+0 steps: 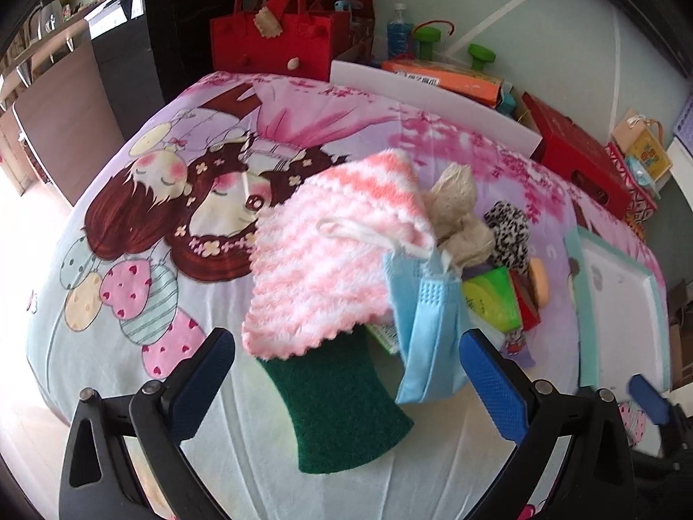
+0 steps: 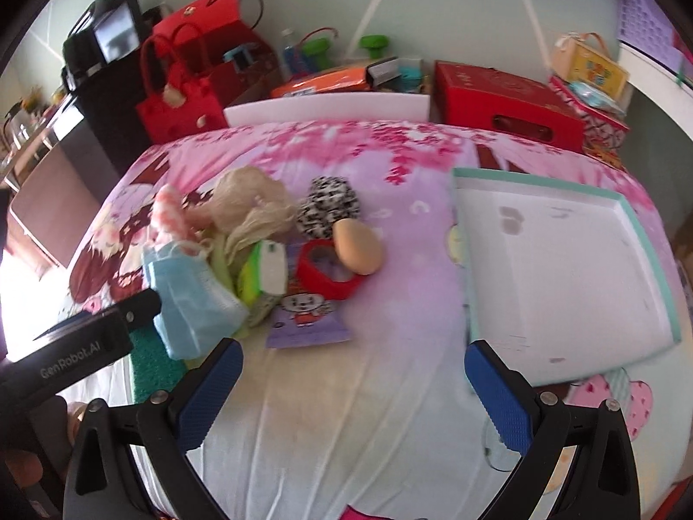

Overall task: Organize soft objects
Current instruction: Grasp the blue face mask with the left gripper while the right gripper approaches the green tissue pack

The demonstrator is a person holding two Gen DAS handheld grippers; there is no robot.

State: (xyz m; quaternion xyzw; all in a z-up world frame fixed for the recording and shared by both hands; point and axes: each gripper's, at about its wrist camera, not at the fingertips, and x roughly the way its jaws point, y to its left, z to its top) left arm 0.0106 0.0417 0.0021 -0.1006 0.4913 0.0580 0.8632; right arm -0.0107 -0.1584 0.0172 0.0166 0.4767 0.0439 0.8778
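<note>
The left claw (image 1: 346, 383) hovers low over the bed (image 1: 130, 368), fingers spread wide and empty, the green scouring pad (image 1: 338, 407) lying between them. The right claw (image 2: 353, 394) is likewise spread and empty above bare sheet. The soft pile sits ahead: pink-white cloth (image 1: 333, 251) overlapping the pad, blue mask (image 1: 426, 338) beside it. The white tray (image 2: 563, 277) lies well apart to the right.

Bare bedsheet (image 2: 346, 390) lies open before the right gripper (image 2: 353, 394), and the tray (image 2: 563, 268) beside it stands empty. Leftward, a heap blocks passage: mask (image 2: 190, 299), towel (image 1: 329, 260), sponge (image 1: 342, 407) between the left gripper's (image 1: 346, 385) spread fingers.
</note>
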